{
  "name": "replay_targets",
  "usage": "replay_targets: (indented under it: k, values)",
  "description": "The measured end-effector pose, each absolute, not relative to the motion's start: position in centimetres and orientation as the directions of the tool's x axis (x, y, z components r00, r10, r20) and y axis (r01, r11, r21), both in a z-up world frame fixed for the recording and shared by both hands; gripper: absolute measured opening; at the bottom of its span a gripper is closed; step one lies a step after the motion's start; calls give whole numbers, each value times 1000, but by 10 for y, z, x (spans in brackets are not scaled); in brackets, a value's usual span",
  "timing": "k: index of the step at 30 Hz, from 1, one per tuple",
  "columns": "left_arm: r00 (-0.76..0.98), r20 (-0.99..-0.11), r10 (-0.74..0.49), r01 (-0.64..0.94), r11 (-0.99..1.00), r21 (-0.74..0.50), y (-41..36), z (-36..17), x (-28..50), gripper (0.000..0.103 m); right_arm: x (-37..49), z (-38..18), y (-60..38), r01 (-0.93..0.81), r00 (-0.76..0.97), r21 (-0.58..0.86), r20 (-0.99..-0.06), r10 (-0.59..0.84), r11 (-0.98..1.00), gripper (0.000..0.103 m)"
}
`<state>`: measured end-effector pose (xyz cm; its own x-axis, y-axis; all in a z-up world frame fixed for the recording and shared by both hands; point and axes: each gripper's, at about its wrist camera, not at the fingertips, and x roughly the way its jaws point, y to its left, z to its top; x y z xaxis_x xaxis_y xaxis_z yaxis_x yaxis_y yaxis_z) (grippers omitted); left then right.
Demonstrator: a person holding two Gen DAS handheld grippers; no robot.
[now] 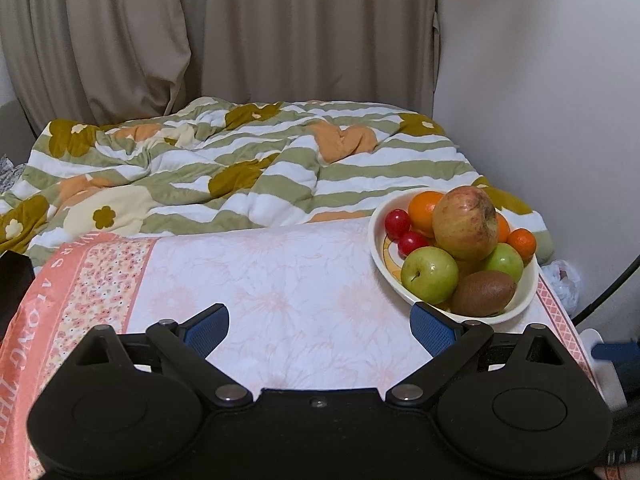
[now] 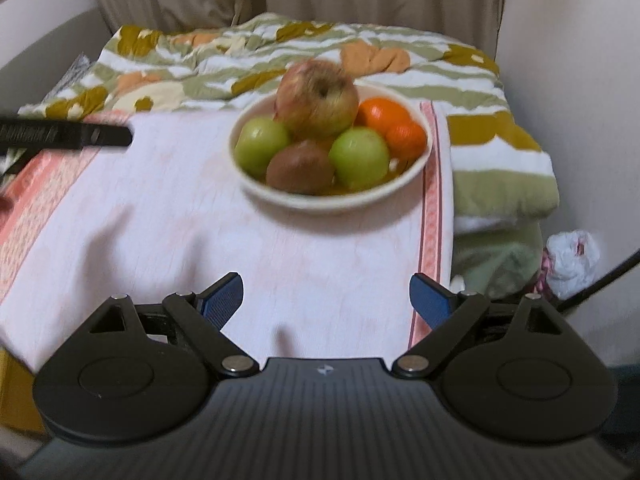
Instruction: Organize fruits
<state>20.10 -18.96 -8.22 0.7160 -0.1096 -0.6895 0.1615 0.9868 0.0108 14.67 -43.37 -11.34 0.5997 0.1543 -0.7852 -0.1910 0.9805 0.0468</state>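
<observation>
Here, in the left wrist view, the left claw (image 1: 319,330) stands wide open with nothing between its blue pads, hanging over a worktop (image 1: 280,304) draped in a pale pink floral cloth with a salmon border. Beyond it lie a bed under a green-and-white striped quilt (image 1: 224,160), beige curtains (image 1: 224,32) and a white wall. The bowl (image 1: 530,284) sits ahead and to the right, just past the right pad; it holds a large reddish apple (image 1: 466,222) on top of the pile, a green apple (image 1: 430,274) with its stem dimple facing the camera, a kiwi (image 1: 484,293) lying with its long axis across the view, oranges (image 1: 426,212) and two small red fruits (image 1: 397,223). A crumpled plastic bag (image 1: 566,284) lies right of the worktop. In the blurred right wrist view, the right claw (image 2: 326,298) is likewise fully spread and empty. The bowl (image 2: 416,178) lies straight ahead, well apart, nothing between; the big apple (image 2: 316,98) shows its stem hollow towards the camera, and the kiwi (image 2: 300,172) lies crosswise at the front. A black bar (image 2: 66,135) reaches in from the far left.
</observation>
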Motion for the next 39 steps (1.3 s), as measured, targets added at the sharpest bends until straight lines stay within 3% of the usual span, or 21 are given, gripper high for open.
replay_targets:
  k: [25,28,37,39]
  values:
    - [713,-690,-123,173,985,4,-189,-74,173,99,77,-115,-415,-274,470,59,-863,188,960,101]
    - [711,-693,-120,169,986,2,-187,-74,169,99,77,-117,-409,-300,407,68,-893,192,952,81]
    - [706,-699,-114,155,988,-5,-184,-77,167,99,74,-129,-405,-313,332,91,-922,198,945,64]
    - [705,-699,-114,154,988,-6,-183,-77,168,99,76,-129,-404,-320,315,121,-922,226,940,52]
